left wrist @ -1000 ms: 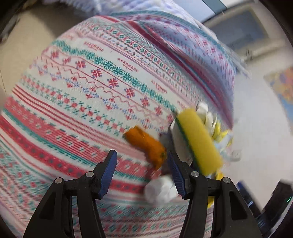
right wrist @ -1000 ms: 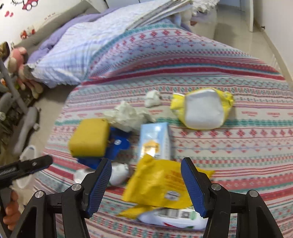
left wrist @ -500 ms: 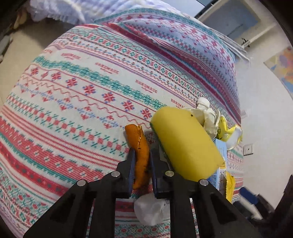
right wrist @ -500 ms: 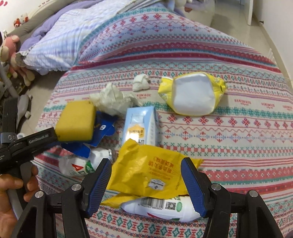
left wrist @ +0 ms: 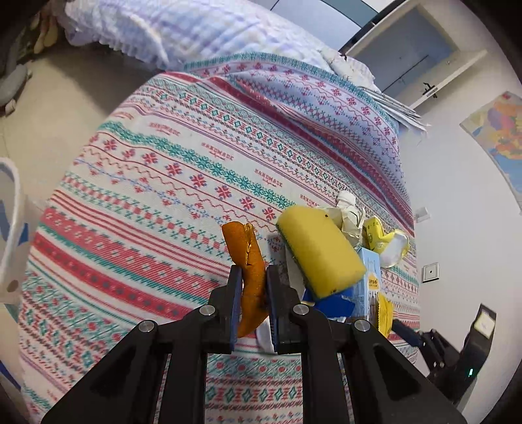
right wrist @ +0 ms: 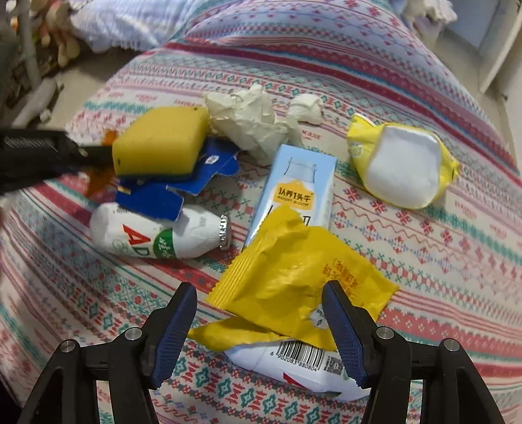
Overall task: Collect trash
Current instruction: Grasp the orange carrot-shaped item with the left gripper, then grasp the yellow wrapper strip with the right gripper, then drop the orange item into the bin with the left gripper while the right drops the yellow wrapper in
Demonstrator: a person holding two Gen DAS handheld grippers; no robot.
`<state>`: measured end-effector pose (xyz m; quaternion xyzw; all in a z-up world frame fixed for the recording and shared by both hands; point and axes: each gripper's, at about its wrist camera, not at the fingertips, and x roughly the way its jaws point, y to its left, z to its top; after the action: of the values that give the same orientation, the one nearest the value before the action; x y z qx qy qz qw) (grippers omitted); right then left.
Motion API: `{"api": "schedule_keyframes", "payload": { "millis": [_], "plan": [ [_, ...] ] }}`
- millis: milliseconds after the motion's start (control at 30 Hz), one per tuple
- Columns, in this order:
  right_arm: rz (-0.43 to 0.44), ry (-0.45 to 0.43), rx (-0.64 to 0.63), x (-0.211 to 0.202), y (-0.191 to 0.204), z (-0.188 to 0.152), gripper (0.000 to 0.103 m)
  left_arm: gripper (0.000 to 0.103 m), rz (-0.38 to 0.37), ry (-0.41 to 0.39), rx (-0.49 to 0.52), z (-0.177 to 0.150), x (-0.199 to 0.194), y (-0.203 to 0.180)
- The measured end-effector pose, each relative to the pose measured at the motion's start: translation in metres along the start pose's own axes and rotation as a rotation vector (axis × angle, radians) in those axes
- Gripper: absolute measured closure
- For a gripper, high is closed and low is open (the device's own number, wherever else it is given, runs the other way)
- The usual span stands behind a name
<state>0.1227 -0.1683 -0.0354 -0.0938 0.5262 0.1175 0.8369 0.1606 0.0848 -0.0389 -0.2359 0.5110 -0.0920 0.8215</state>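
My left gripper (left wrist: 254, 283) is shut on an orange peel (left wrist: 246, 251) and holds it just above the patterned bedspread (left wrist: 163, 182), beside a yellow sponge (left wrist: 321, 249). My right gripper (right wrist: 261, 306) is open over a yellow wrapper (right wrist: 297, 280) that lies on a white bottle with a barcode (right wrist: 303, 365). In the right wrist view the trash pile also holds the yellow sponge (right wrist: 160, 142), blue card scraps (right wrist: 169, 189), a white AD bottle (right wrist: 153, 234), a light blue milk carton (right wrist: 298, 192), crumpled paper (right wrist: 251, 117), a small tissue ball (right wrist: 306, 107) and a yellow-white packet (right wrist: 403, 164).
A white bag rim (left wrist: 13, 228) shows at the left edge of the left wrist view. A checked quilt (left wrist: 163, 29) lies at the far end of the bed. The floor (left wrist: 49, 107) lies left of the bed. The left gripper arm (right wrist: 36, 156) enters the right wrist view from the left.
My left gripper closed on the orange peel and lifted it off the bedspread. My right gripper moved lower and closer over the yellow wrapper, staying open.
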Motion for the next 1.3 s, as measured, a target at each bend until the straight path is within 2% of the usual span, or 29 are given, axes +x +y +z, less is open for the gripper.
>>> {"api": "schedule_keyframes", "payload": {
  "millis": [200, 233, 267, 433, 467, 500, 767, 900, 1000, 1067, 1200, 1300],
  "plan": [
    [-0.129, 0.022, -0.072, 0.013, 0.009, -0.002, 0.037, 0.088, -0.013, -0.006, -0.019, 0.001, -0.006, 0.006],
    [-0.133, 0.018, -0.067, 0.013, 0.007, -0.002, 0.041, 0.088, -0.019, -0.009, -0.022, 0.000, -0.010, 0.009],
    [-0.124, 0.014, -0.051, 0.012, 0.003, -0.001, 0.059, 0.088, -0.023, -0.012, -0.024, 0.000, -0.012, 0.010],
    [-0.063, -0.059, 0.058, -0.011, -0.024, 0.002, 0.078, 0.088, -0.045, -0.028, -0.026, 0.002, -0.024, 0.013],
    [-0.051, -0.079, 0.079, -0.017, -0.029, 0.002, 0.093, 0.088, -0.047, -0.032, -0.026, 0.002, -0.026, 0.013],
    [-0.048, -0.095, 0.094, -0.022, -0.032, 0.005, 0.095, 0.088, -0.053, -0.035, -0.028, 0.002, -0.029, 0.015],
    [-0.026, -0.222, 0.193, -0.055, -0.051, 0.011, 0.099, 0.088, -0.102, -0.061, -0.066, 0.007, -0.053, 0.032],
    [0.035, -0.311, 0.206, -0.074, -0.047, 0.011, 0.099, 0.088, -0.107, -0.072, -0.108, 0.010, -0.066, 0.052],
    [0.110, -0.385, 0.222, -0.085, -0.043, 0.012, 0.099, 0.088, -0.110, -0.092, -0.154, 0.013, -0.080, 0.075],
    [0.120, -0.405, 0.222, -0.087, -0.039, 0.013, 0.099, 0.088, -0.103, -0.109, -0.189, 0.015, -0.091, 0.094],
    [0.175, -0.420, 0.221, -0.086, -0.030, 0.015, 0.099, 0.088, -0.077, -0.148, -0.271, 0.017, -0.118, 0.140],
    [0.222, -0.416, 0.222, -0.082, -0.024, 0.015, 0.098, 0.088, -0.029, -0.184, -0.319, 0.016, -0.137, 0.173]
  ]
}}
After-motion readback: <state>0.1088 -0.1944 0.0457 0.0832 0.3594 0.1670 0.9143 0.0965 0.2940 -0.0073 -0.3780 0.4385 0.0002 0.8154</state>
